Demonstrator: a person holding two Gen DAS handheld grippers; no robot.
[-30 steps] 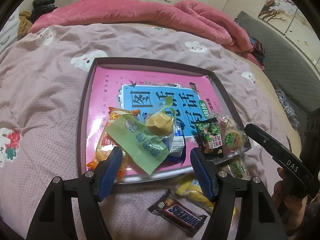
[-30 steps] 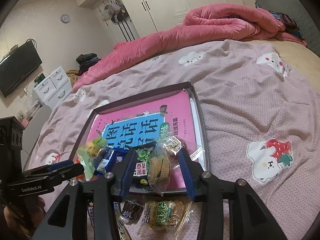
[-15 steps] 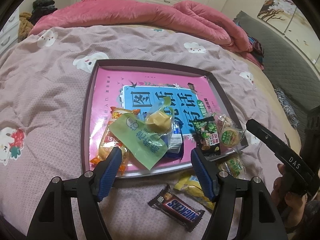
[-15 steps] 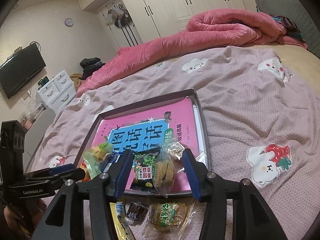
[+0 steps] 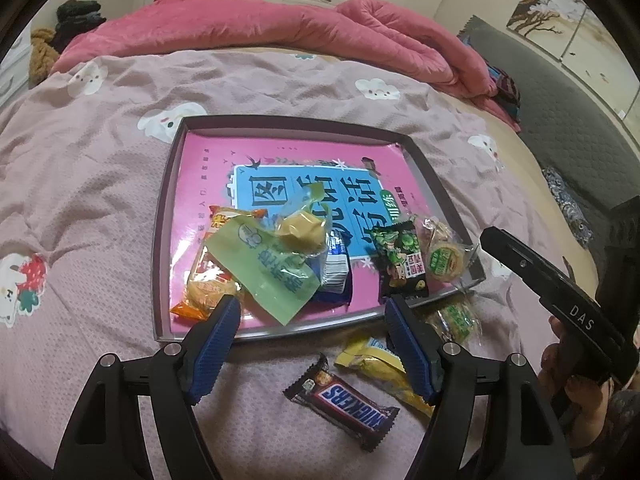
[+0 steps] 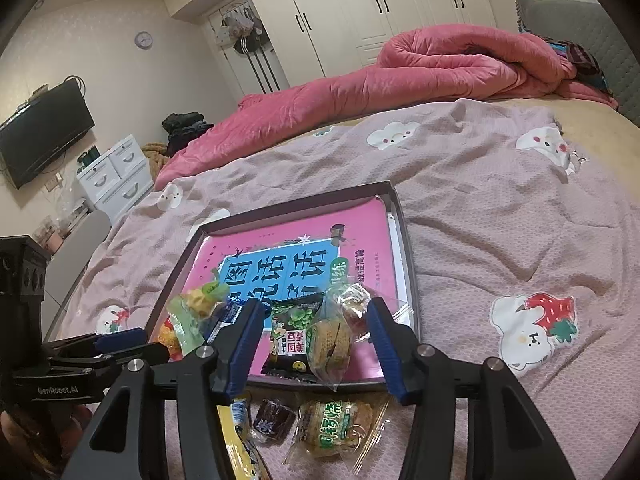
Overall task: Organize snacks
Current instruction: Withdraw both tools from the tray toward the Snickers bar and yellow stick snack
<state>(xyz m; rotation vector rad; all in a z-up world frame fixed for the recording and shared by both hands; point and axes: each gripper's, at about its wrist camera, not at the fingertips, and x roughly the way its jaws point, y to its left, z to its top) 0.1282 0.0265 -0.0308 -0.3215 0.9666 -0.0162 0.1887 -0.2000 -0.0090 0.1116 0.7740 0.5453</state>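
Left gripper (image 5: 314,342) hanging open, empty | Snickers bar (image 5: 342,402) lying below its fingertips | right gripper (image 6: 318,350) gaping, empty | tray (image 6: 412,276) of snacks sitting just beyond both.

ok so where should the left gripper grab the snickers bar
Grip the Snickers bar across its narrow width at mid-length, coming straight down from above. It lies flat on the bedspread below the tray, angled diagonally, so the left gripper probably needs turning until its jaws straddle the long sides. The crimped ends look too thin and floppy. Keep off the yellow packet close beside it.
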